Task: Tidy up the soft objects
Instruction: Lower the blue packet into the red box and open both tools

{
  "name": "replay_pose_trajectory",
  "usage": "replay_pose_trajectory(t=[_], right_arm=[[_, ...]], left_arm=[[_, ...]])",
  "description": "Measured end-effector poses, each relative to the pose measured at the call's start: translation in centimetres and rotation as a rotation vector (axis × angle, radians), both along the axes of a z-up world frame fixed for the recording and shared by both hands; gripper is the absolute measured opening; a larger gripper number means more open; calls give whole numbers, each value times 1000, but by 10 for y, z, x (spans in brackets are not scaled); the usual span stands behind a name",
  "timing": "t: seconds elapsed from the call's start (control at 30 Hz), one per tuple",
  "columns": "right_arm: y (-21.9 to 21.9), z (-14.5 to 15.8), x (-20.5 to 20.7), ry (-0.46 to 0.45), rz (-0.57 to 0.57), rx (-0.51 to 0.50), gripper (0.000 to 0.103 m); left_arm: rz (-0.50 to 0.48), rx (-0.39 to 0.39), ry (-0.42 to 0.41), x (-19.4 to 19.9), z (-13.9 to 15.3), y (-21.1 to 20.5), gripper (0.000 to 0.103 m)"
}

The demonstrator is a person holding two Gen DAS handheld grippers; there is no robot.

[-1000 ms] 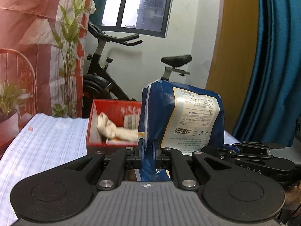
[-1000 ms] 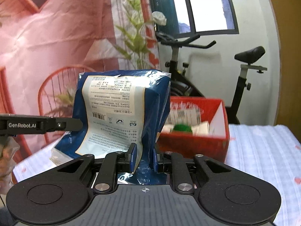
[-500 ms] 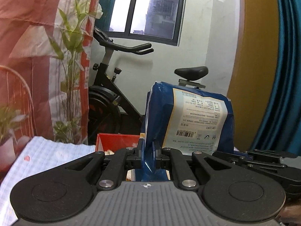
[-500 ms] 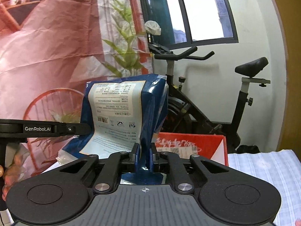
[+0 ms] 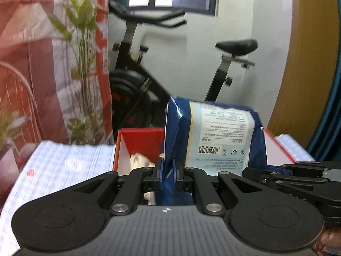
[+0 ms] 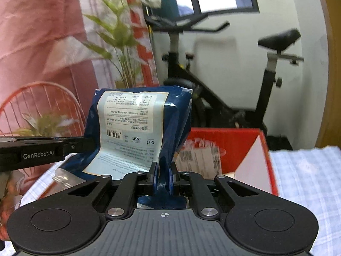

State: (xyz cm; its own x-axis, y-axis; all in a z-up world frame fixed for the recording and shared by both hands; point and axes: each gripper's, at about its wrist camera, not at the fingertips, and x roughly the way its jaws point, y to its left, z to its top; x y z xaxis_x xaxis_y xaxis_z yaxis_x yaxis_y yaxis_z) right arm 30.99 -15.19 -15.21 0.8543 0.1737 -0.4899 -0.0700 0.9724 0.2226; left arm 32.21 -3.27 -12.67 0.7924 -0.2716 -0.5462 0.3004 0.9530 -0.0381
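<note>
Both tools grip one blue pouch [image 5: 215, 140], held upright, its pale printed label facing the cameras.

Left gripper [image 5: 168, 171]: fingers drawn close, pinching a blue fold at the pouch's lower left edge, centre-bottom of the left wrist view. The right tool's black linkage enters at lower right of that frame.

Right gripper [image 6: 163, 176]: fingers pressed onto the pouch's lower right fold, centre-bottom of the right wrist view. The left tool's arm, lettered "GenRobot.AI", comes in from the left edge and meets the pouch's left side.

Behind the pouch stands a red box [image 6: 240, 143] on a pale checked cloth [image 5: 64, 162]; a whitish soft item [image 5: 139, 162] lies inside, lower centre-left. Background: exercise bike [image 6: 215, 81], leafy plant [image 5: 83, 68], window at top.
</note>
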Motion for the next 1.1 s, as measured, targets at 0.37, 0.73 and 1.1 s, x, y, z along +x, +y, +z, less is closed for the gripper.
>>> replay_pose_trajectory(t=[0.37,0.73,1.1], right_arm=[[-3,-12,-6,77,-45,-63,37],[-18,6,-66,-3,-55,-121,41],[-26,6,-140,-133,-76,-183,42]], left_arm=[[-23,-7,15,-15,4,13,16],[-72,-47,6,-73,12,22,34],[-58,-98,31,-125,-7,45,34]])
